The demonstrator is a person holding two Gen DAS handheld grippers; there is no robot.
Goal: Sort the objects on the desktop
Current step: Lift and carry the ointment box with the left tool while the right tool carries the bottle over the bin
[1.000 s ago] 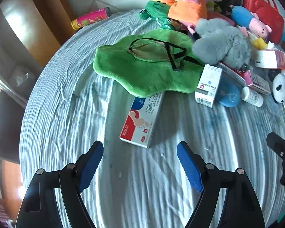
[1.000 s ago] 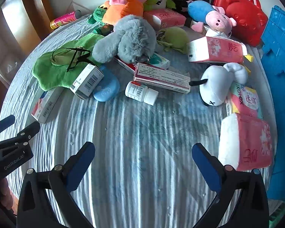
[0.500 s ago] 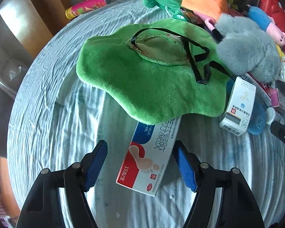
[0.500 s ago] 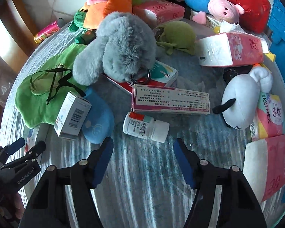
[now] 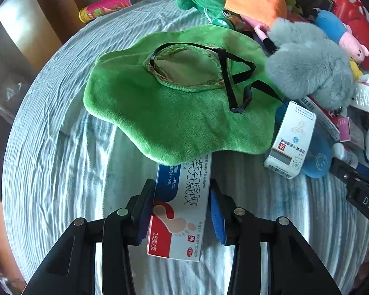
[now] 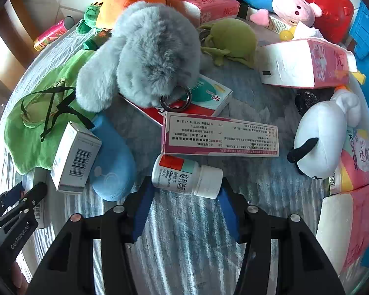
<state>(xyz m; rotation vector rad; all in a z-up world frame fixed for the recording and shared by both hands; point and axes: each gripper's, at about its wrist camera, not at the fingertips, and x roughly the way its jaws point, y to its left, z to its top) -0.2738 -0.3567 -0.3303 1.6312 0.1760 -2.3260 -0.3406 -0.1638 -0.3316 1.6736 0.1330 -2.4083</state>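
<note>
My left gripper (image 5: 182,209) is shut on a white, blue and red ointment box (image 5: 182,206) lying on the cloth. The box's far end is tucked under a green plush mat (image 5: 174,113). In the right wrist view, a white pill bottle (image 6: 187,175) lies on its side. My right gripper (image 6: 184,191) is shut on it, with a blue pad at its base and one at its cap. A long pink-edged medicine box (image 6: 221,135) sits just beyond the bottle. The left gripper (image 6: 14,211) shows at the lower left of that view.
A grey furry plush (image 6: 145,54) lies on a red and teal box (image 6: 209,95). A barcode box (image 6: 73,157) leans on a blue plush (image 6: 113,169). Tissue packs (image 6: 305,64), a white plush (image 6: 322,135), a red bag (image 6: 324,5) and a blue crate (image 6: 367,34) crowd the right side.
Both grippers moved forward and narrowed. The left one closed onto the ointment box. The right one closed in on the ends of the pill bottle.
</note>
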